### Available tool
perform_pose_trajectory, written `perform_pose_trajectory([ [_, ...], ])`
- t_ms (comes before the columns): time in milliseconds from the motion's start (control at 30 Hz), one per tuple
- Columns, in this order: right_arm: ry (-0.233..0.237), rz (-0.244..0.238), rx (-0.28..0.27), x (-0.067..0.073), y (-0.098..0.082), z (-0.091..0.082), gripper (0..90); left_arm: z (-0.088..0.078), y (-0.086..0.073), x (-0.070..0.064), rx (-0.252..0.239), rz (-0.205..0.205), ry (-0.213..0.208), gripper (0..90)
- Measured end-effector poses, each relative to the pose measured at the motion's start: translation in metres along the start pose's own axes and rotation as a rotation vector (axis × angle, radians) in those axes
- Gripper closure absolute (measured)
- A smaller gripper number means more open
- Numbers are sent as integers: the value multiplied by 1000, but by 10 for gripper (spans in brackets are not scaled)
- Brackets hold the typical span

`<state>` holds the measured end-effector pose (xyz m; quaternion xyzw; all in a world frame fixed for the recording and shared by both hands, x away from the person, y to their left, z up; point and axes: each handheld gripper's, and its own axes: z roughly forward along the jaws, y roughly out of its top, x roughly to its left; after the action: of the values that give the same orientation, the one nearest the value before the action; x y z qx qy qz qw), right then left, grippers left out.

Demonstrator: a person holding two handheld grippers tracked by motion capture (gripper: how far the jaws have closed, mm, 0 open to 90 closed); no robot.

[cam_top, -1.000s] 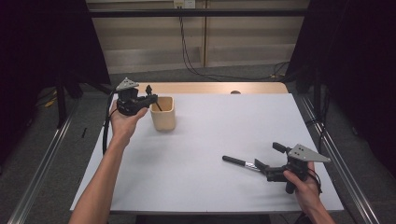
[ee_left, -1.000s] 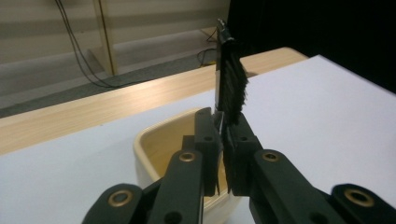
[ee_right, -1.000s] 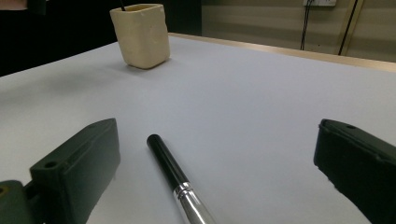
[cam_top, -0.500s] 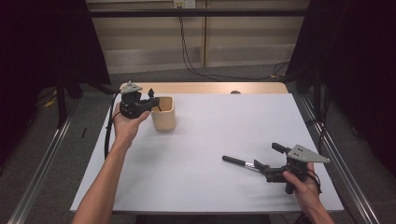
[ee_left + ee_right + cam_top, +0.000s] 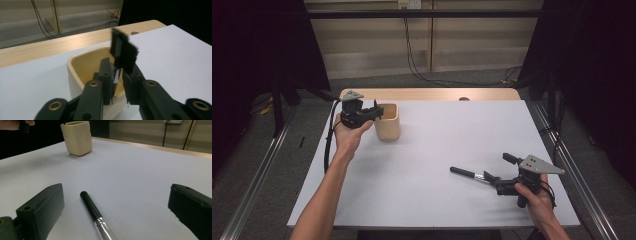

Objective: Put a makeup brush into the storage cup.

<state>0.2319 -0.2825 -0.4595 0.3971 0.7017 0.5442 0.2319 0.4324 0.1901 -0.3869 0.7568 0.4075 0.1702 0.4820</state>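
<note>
Beige cup (image 5: 387, 122): stands upright at the far left of the white counter (image 5: 437, 145), just in front of the left gripper (image 5: 373, 112).
Black brush (image 5: 123, 51): its flat bristled head sticks up, blurred, over the cup's open mouth in the left gripper view, with its thin silvery stem running down between the fingers (image 5: 106, 75).
Left gripper, change: the fingers have just been opening a little from a tight hold. The stem is between them, with a gap showing on the right-hand side; the blur suggests the brush is slipping free.
Left gripper, place: a second ago it hung above and beside the cup; now it sits level at the rim, pointing into the opening.
What that means: the brush is most likely being dropped into the cup, so this item is about done.
Right gripper (image 5: 494, 181): rests low at the near right of the counter, its fingers (image 5: 42, 207) spread wide and pressing on nothing.
Second brush (image 5: 468, 173): lies flat on the counter, its black handle (image 5: 90, 206) and metal collar between those open fingers, untouched.
Next, as a guess: close on that handle and carry it to the cup.
</note>
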Motion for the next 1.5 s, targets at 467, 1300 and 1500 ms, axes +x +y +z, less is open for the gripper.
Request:
perform_pose_trajectory([
  [467, 4, 3, -5, -1, 0, -1, 1, -2, 1, -5, -25, 37, 23, 414],
  [1300, -1, 2, -3, -1, 0, 0, 1, -23, -12, -9, -87, 26, -24, 22],
  [1500, -5, 7, -7, -3, 0, -1, 2, -34, -22, -16, -104, 56, -9, 21],
])
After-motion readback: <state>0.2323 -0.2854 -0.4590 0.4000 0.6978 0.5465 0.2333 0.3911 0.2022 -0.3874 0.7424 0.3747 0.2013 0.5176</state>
